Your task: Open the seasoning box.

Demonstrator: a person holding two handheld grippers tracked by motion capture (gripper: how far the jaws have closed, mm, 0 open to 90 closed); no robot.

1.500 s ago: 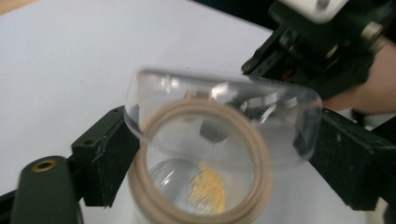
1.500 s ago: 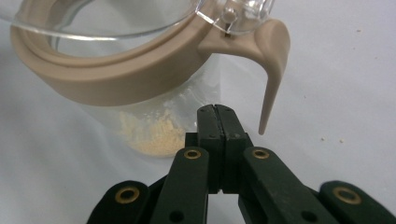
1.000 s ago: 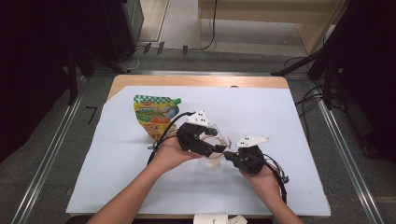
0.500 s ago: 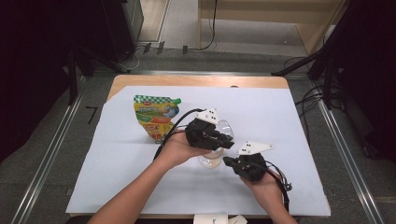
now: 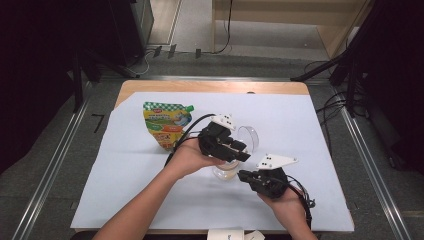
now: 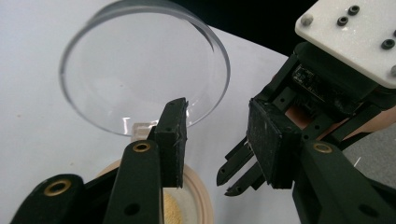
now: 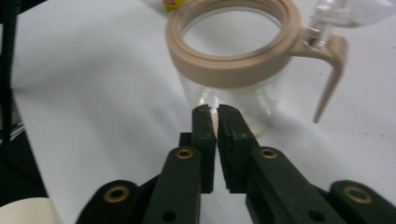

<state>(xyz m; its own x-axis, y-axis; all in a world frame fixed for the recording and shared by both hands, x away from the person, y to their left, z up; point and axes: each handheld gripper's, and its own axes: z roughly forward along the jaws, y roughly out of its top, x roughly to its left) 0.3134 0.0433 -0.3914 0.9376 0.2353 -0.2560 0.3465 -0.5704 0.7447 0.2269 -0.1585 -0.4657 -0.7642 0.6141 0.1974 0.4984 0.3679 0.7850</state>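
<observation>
glass jar with its clear lid swung up, my two grippers beside it

the glass jar point(image 7: 231, 88) stands upright on the white sheet point(image 5: 150, 190), a little toward my side of the middle. it has a beige ring point(image 7: 233, 65) around its mouth and a beige latch lever point(image 7: 332, 70) that hangs down at one side. its round clear lid point(image 6: 144, 70) is hinged open and stands tilted up behind the mouth. in the left gripper view i see some yellow grains point(image 6: 173, 211) inside the jar.

my left gripper point(image 5: 239, 150) is over the jar, next to the raised lid. its jaws are apart and have just been opening; nothing is pressed between the pads, only the lid's lower edge shows behind one pad.

my right gripper point(image 5: 244, 175) is just beside the jar on my side, and it points at the glass wall under the ring. its jaws are almost closed, with only a thin slit, and they hold nothing. they have just started to open a little.

farther away, to the left on the sheet, a green and yellow spouted pouch point(image 5: 166, 124) lies flat. the sheet covers a wooden table point(image 5: 200, 86).
</observation>
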